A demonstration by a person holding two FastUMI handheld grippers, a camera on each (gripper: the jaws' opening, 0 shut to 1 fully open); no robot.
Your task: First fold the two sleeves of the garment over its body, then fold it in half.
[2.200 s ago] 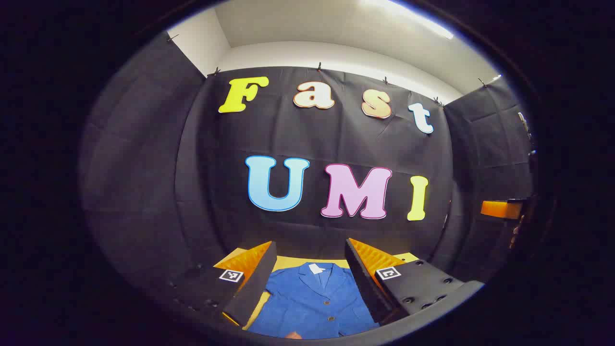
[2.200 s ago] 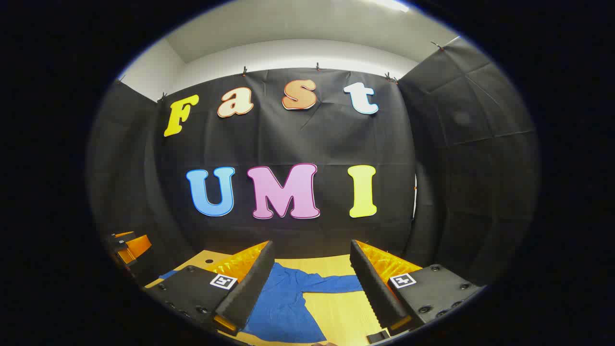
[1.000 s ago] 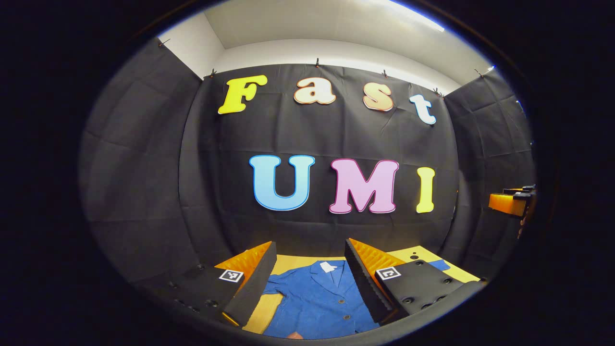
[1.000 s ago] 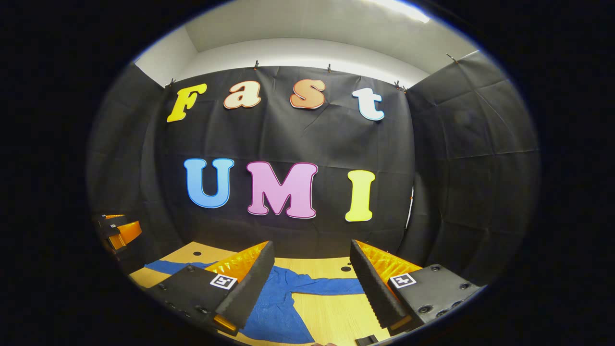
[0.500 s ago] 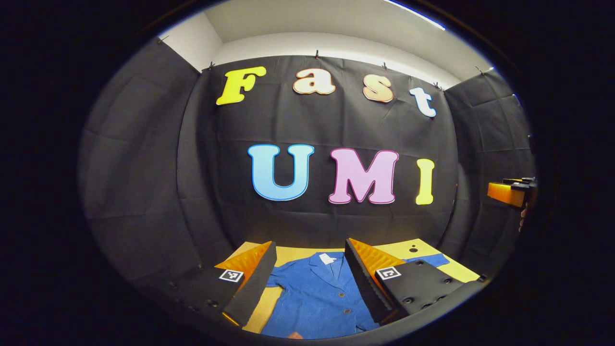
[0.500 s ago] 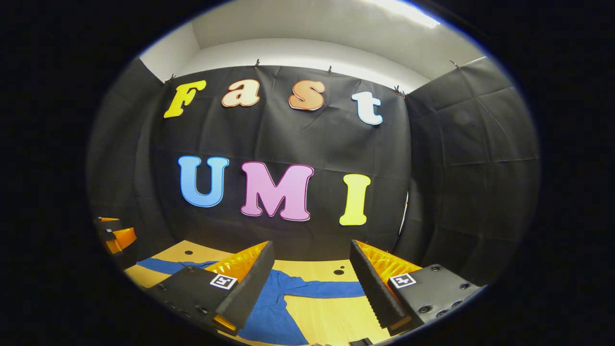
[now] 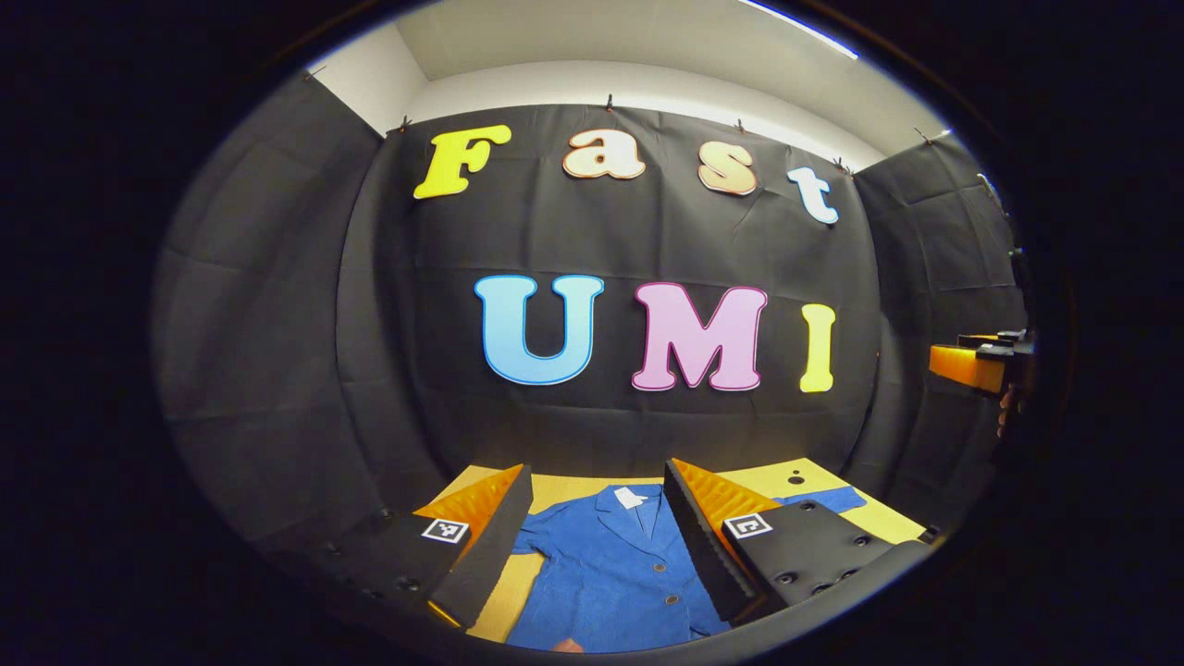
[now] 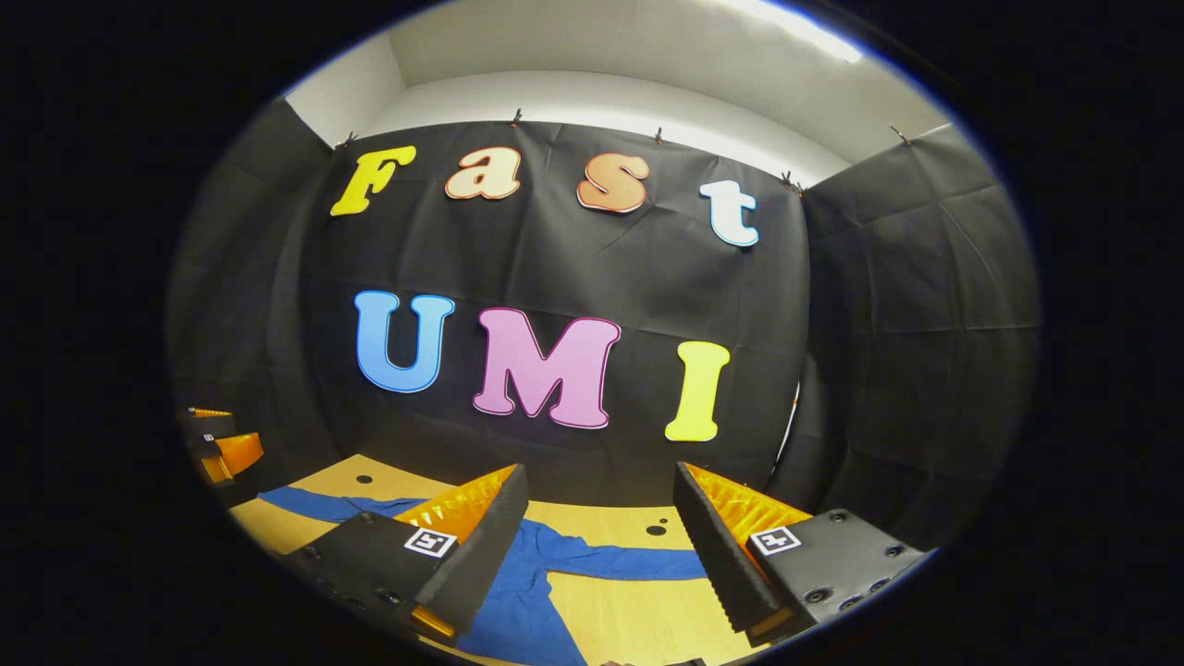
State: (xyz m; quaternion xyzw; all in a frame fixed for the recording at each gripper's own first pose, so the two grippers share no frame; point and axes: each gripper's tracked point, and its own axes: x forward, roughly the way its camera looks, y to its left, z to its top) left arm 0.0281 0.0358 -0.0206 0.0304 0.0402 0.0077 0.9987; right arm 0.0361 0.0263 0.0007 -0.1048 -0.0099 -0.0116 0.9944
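blue buttoned garment (image 7: 618,578) lying flat and face up on the wooden table (image 8: 638,624), below and between the wide-parted fingers of the left gripper (image 7: 597,532), its white neck label (image 7: 631,498) unreadable, one sleeve (image 8: 629,562) outstretched beneath the wide-open, empty right gripper (image 8: 601,536).

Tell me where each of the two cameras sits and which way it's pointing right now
Left gripper view: rides on the left gripper, open, above the blue jacket on the wooden table, facing the back wall; the right gripper shows at far right.
Right gripper view: rides on the right gripper, open, over the jacket's outstretched sleeve; the left gripper shows at far left.
Shared: jacket, table, wall.
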